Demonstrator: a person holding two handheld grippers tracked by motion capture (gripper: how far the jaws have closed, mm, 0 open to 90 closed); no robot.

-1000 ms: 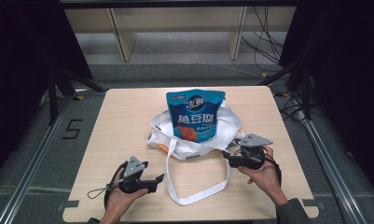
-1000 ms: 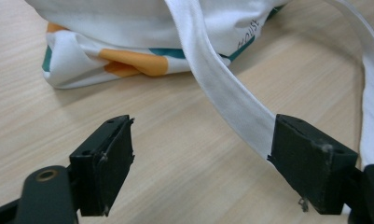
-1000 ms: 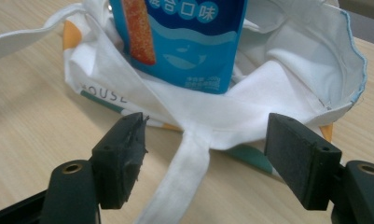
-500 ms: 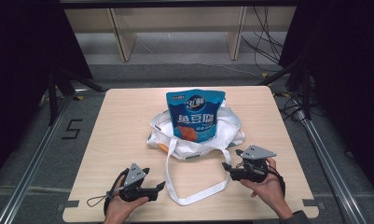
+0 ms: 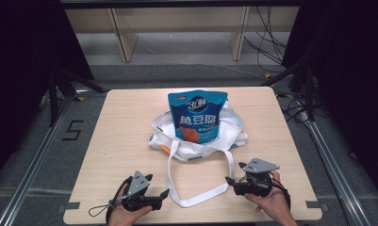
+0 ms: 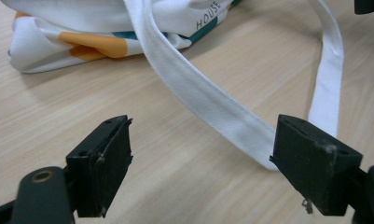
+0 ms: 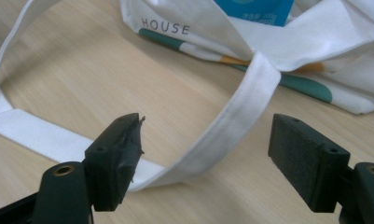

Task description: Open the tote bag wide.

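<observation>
Both grippers, left gripper (image 5: 164, 194) and right gripper (image 5: 230, 181), sit wide apart near the table's (image 5: 120, 122) near edge. The bag strap (image 5: 196, 200) loops between them. Up close, the bag (image 7: 184, 28) reads "HOUSE", maybe more.

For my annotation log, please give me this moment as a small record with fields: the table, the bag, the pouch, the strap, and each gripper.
table: light wood table
bag: white tote bag with orange and teal patches, lying mid-table
pouch: blue snack pouch standing upright in the bag
strap: white strap looped on the table toward the person
left gripper: left gripper open, the strap runs between its jaws
right gripper: right gripper open, the strap lies between its jaws
</observation>
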